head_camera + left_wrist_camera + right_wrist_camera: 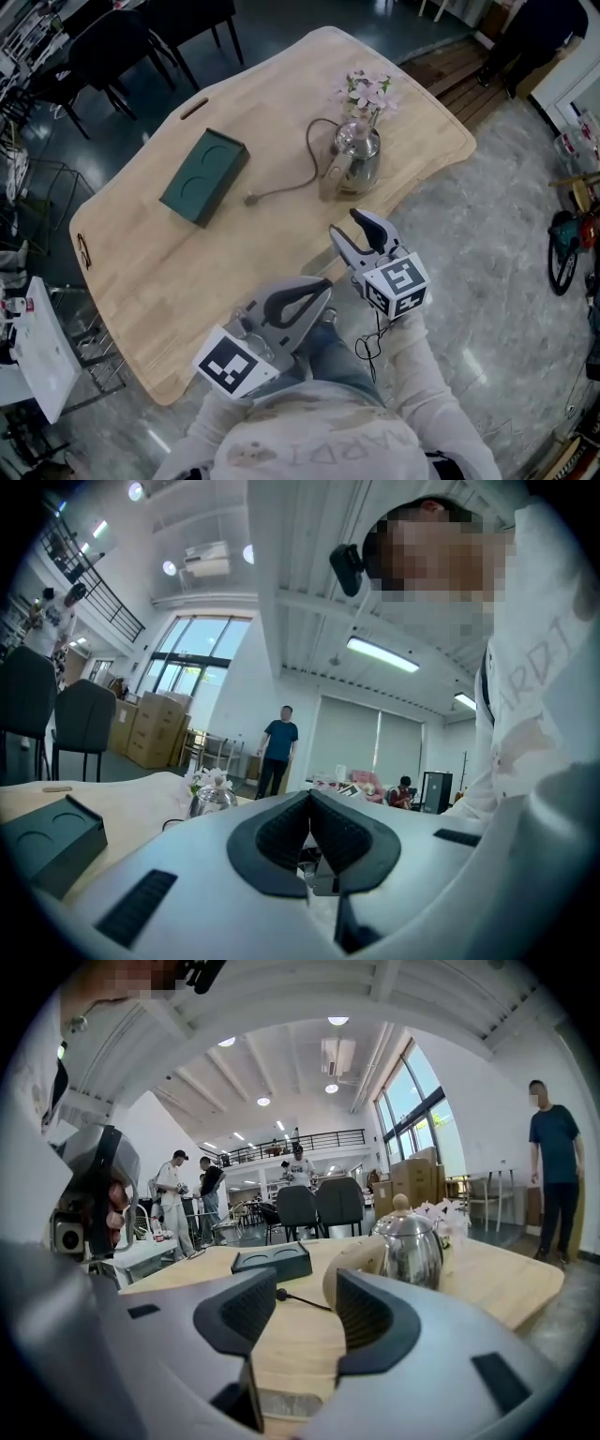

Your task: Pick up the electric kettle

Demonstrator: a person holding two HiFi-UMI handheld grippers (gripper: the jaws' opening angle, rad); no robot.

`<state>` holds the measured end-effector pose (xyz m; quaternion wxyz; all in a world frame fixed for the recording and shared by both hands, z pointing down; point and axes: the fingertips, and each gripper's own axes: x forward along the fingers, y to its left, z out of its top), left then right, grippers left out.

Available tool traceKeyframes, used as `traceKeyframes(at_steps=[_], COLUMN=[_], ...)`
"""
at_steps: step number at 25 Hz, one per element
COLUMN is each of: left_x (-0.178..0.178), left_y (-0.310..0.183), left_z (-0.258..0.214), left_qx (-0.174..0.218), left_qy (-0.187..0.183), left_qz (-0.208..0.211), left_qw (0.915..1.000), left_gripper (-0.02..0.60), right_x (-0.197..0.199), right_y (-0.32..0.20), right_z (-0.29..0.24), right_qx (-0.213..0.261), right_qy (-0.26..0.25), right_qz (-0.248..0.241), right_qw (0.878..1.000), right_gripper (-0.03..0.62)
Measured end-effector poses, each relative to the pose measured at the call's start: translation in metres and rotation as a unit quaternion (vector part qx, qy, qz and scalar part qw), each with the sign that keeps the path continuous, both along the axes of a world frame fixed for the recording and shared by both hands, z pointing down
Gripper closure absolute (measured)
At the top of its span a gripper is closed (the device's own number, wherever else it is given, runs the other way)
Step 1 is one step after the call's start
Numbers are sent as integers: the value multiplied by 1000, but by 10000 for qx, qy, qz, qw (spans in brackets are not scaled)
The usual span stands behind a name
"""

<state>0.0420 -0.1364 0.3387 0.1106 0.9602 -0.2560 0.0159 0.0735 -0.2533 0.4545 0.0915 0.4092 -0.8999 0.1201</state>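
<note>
The steel electric kettle [357, 155] stands on the wooden table [141, 272] near its far right edge, with a beige handle [352, 1265] facing me and its cord [281, 192] trailing left to a loose plug [281, 1294]. Pink flowers [367, 92] rise just behind it. My right gripper [351, 225] hovers at the table's near edge, short of the kettle, jaws open and empty; in the right gripper view [305, 1305] the kettle [409, 1249] sits ahead, slightly right. My left gripper [325, 285] is lower and nearer my body, jaws shut on nothing [309, 797]. It sees the kettle [211, 799] far off.
A dark green box [204, 176] with two round recesses lies on the table left of the kettle. Black chairs [141, 37] stand beyond the far edge. A person in a blue shirt [555, 1176] stands on the floor to the right. A white rack [42, 347] is at left.
</note>
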Motion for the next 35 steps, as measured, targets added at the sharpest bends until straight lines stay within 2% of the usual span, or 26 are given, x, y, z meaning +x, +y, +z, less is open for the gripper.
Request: traceKeyframes(at_steps=[15,35], left_x=[-4,-12], left_y=[-28,-44], left_z=[23,40], left_qx=[-250,-453], left_qy=[-166,-324], left_qz=[-291,-497], left_qw=[9991,9972], left_gripper=[569,569], right_x=[-13,-33], right_y=[-50,-87], right_z=[45,61], right_qx=[-366,-350], right_qy=[-58,42], right_qz=[-211,-133], right_qw=[9991,9993], right_gripper=[408,408])
